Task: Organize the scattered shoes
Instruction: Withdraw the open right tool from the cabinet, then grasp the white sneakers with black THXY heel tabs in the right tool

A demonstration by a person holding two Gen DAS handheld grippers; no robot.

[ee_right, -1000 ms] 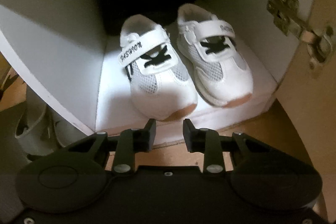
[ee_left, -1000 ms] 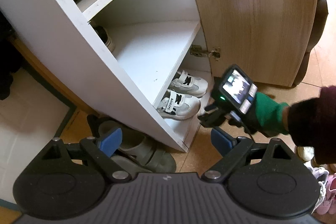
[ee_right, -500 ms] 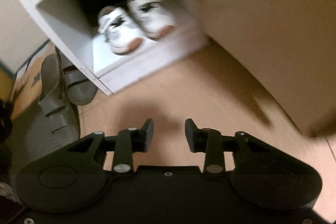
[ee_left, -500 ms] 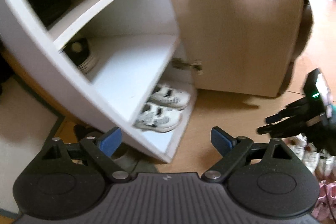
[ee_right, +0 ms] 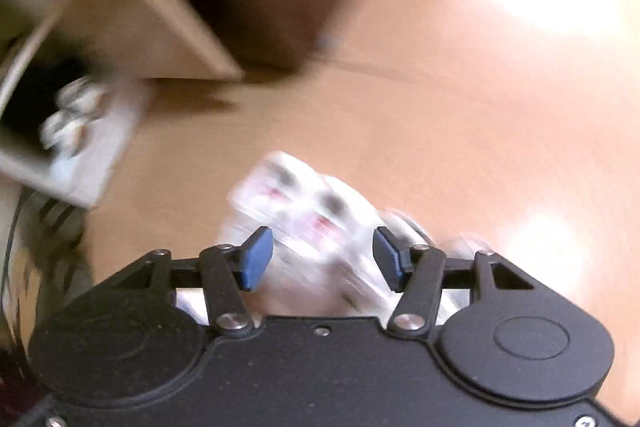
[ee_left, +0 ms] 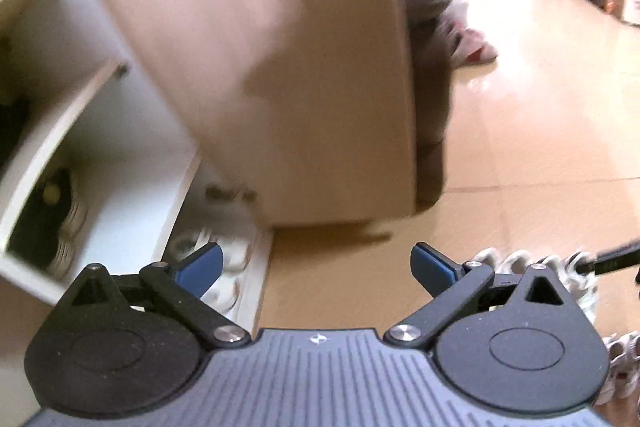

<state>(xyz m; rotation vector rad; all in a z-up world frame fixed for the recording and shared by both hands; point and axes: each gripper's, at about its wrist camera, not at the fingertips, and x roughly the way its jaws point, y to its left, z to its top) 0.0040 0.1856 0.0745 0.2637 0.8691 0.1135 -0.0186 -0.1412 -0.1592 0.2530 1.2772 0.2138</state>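
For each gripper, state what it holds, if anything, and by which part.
Nothing is held. The left gripper is open over bare floor. The right gripper, jaws just opening, hovers above blurred white shoes with red markings, pads not pressing them.

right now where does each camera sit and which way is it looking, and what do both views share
Left wrist: sits behind the left gripper, jaws wide and empty, angled down at the shoe cabinet, its wooden door and the floor; the right gripper's dark tip enters at the right edge.
Right wrist: sits behind the right gripper, its jaws just opening, nothing gripped, looking steeply down at blurred white shoes with red marks.
Shared: the cabinet, its door, the white sneakers on the bottom shelf, the floor.
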